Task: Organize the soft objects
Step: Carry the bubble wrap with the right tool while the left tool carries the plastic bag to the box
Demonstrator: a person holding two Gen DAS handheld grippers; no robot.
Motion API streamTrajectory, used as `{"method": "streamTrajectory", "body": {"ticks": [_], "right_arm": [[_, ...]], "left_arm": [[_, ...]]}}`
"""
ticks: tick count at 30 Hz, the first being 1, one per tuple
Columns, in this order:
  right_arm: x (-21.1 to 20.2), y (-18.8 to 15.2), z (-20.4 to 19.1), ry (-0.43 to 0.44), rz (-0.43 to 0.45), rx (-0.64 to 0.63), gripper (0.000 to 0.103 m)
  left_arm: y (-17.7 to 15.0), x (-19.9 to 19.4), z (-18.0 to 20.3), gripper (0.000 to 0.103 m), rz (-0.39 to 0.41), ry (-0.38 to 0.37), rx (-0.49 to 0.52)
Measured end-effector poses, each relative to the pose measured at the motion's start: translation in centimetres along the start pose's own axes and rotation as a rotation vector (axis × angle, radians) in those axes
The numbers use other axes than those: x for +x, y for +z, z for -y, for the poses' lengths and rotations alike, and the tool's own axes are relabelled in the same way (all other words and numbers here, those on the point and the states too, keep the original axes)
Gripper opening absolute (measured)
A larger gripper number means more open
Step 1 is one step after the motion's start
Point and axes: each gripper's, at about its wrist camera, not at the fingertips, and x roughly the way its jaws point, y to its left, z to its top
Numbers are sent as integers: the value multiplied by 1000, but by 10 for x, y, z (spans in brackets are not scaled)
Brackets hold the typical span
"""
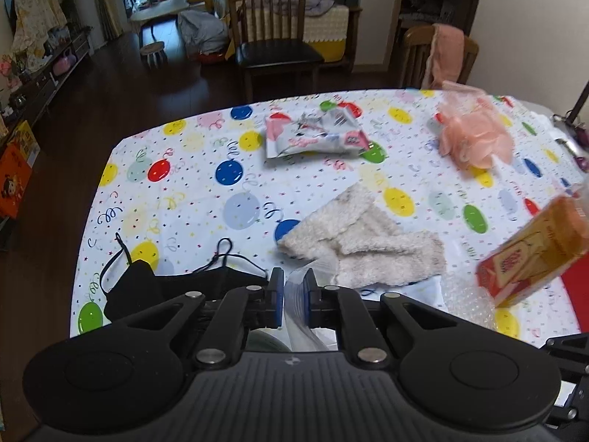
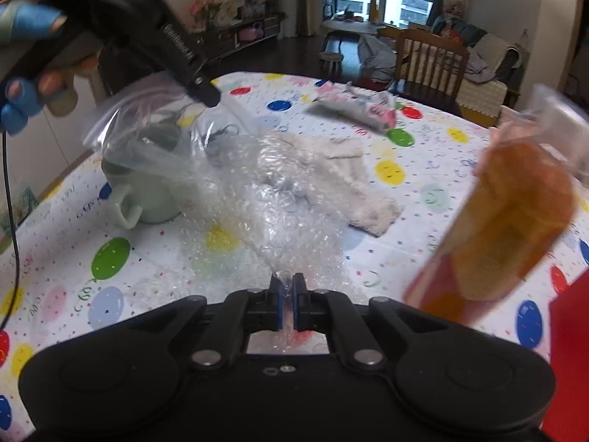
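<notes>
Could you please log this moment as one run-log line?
left gripper: shut on clear plastic bag | right gripper: shut on bubble wrap | mug: on table

The left gripper [image 1: 294, 294] sits at six o'clock, its blue pads [image 1: 278, 296] pinched on a clear plastic bag [image 1: 300, 316]. On the balloon-print tablecloth [image 1: 206, 169] a black mask [image 1: 147, 287] lies at eight o'clock, fuzzy cream socks [image 1: 364, 243] at centre, and a printed packet [image 1: 316, 134] at twelve. A pink bag [image 1: 475, 136] lies at two o'clock, an orange carton [image 1: 533, 250] at four, bubble wrap [image 1: 467, 298] beside it.
</notes>
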Motion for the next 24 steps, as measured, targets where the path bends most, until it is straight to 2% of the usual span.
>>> {"method": "streamTrajectory", "body": {"ticks": [15,24], "right_arm": [[-99,-26,46,18,42,159,3],[-160,-44,87,-37,75,247,3]], "left_arm": [[-24,-81,18,9,94,-130,-102],[-29,-130,58,9,154,-221,-95]]}}
